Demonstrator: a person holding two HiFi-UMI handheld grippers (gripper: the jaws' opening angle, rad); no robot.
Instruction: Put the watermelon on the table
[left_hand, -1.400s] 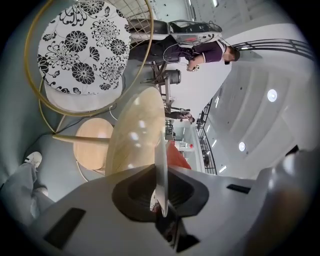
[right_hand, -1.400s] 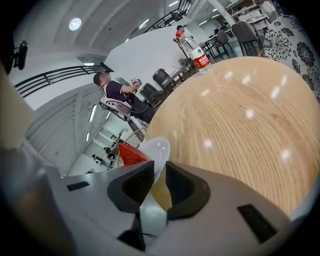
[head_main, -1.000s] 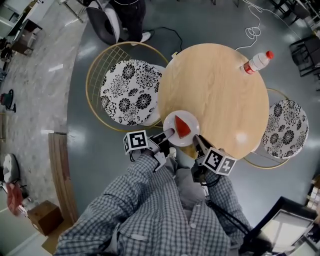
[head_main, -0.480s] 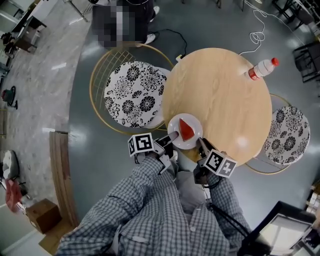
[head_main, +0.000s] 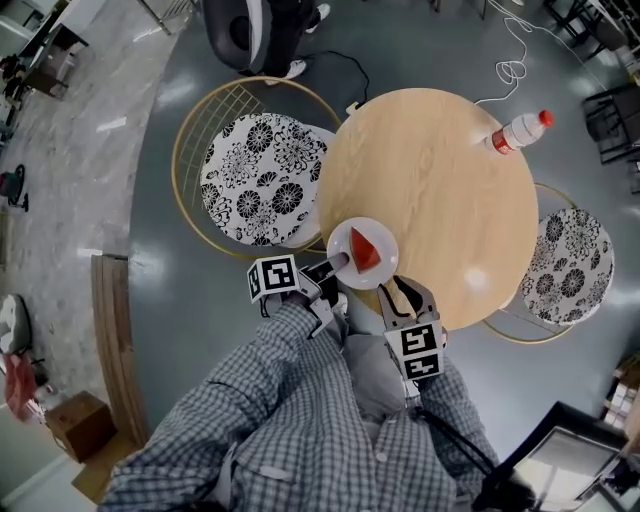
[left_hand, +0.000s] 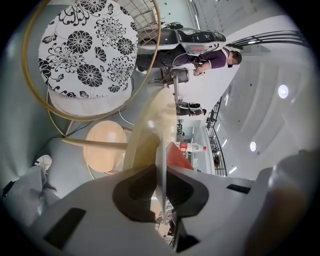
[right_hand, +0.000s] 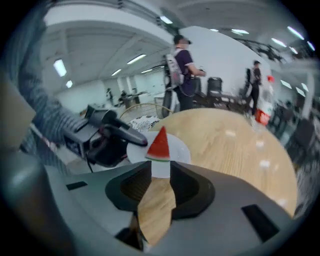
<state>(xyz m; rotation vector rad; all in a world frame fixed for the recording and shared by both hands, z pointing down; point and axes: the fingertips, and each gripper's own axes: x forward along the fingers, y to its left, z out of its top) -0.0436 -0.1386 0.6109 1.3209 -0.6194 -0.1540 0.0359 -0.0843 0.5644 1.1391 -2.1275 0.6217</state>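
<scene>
Right claw off the plate, left claw keeps its hold.

Since half a second ago my right gripper (head_main: 404, 292) has drawn back from the white plate (head_main: 388, 262) toward my body and rolled over. Its jaws are opening, with only bare tabletop showing between them. My left gripper (head_main: 337, 264) has not shifted: its jaws are nearly together, pinched on the plate's rim. The watermelon slice (head_main: 366, 251) sits point-up on that plate, at the near edge of the round wooden table (head_main: 440, 170). A red-capped bottle (head_main: 517, 129) stands near the far rim. A wire chair (head_main: 262, 180) with a flower-print cushion is left of the table, and a second chair (head_main: 566, 262) is to the right. Both stand on the glossy grey floor (head_main: 170, 300). A person is standing beyond the table.
</scene>
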